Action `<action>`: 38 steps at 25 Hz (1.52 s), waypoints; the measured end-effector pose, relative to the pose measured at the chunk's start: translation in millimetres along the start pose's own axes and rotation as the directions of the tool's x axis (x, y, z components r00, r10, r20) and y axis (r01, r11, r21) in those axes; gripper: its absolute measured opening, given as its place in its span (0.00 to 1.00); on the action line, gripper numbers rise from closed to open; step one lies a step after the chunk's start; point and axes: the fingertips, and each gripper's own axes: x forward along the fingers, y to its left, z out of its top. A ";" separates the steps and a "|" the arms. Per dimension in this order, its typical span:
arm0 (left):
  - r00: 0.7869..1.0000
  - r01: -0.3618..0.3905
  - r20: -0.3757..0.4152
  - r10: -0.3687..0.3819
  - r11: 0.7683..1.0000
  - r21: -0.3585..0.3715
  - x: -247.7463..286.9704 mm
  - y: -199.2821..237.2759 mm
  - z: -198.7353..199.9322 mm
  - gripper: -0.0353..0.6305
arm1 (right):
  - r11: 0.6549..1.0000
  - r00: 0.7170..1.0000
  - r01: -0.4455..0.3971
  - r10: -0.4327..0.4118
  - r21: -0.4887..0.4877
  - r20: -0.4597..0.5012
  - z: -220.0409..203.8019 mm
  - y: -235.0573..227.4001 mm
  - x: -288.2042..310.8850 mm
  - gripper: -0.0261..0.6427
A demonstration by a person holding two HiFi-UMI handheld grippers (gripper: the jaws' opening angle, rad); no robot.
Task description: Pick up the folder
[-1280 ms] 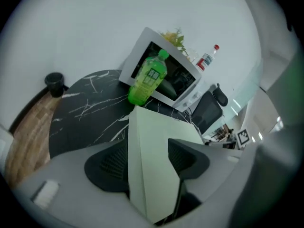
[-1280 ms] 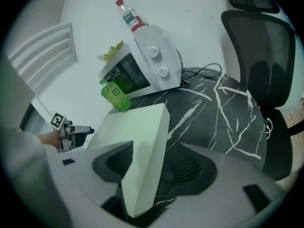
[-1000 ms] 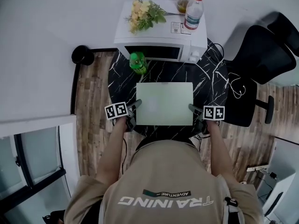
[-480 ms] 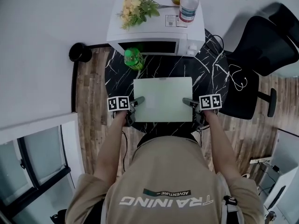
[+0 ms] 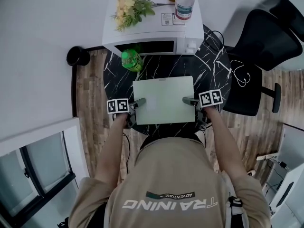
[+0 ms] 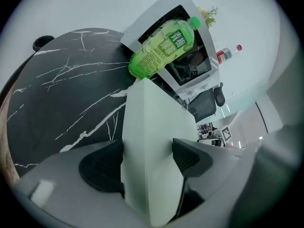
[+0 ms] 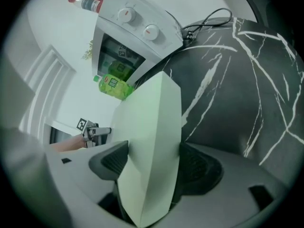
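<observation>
Left tongs (image 5: pixel 141 101) and right tongs (image 5: pixel 186 100) just widened, released around the one folder (image 5: pixel 164 96).

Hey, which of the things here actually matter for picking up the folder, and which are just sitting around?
Part of the job: folder; left gripper and right gripper. Their jaws have just been opening, and each has a side edge of the folder between them.

Just lying about: green bottle; microwave; flowers; water bottle; office chair.
</observation>
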 end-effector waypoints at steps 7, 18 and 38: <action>0.998 0.039 -0.040 -0.039 0.999 0.002 1.7 1.2 0.1 0.53 | 1.000 1.000 0.001 -0.001 0.006 -0.010 -1.3 0.9 0.1 0.49; 0.999 -0.006 -0.041 0.008 0.999 0.041 -2.3 -3.0 1.6 0.53 | 0.998 0.998 0.056 -0.055 -0.017 0.018 -0.6 6.3 -2.4 0.49; 0.981 -0.016 0.191 -0.037 0.963 0.269 -67.4 -73.0 47.8 0.53 | 0.965 0.968 0.086 -0.022 -0.247 0.250 41.1 82.7 -59.0 0.49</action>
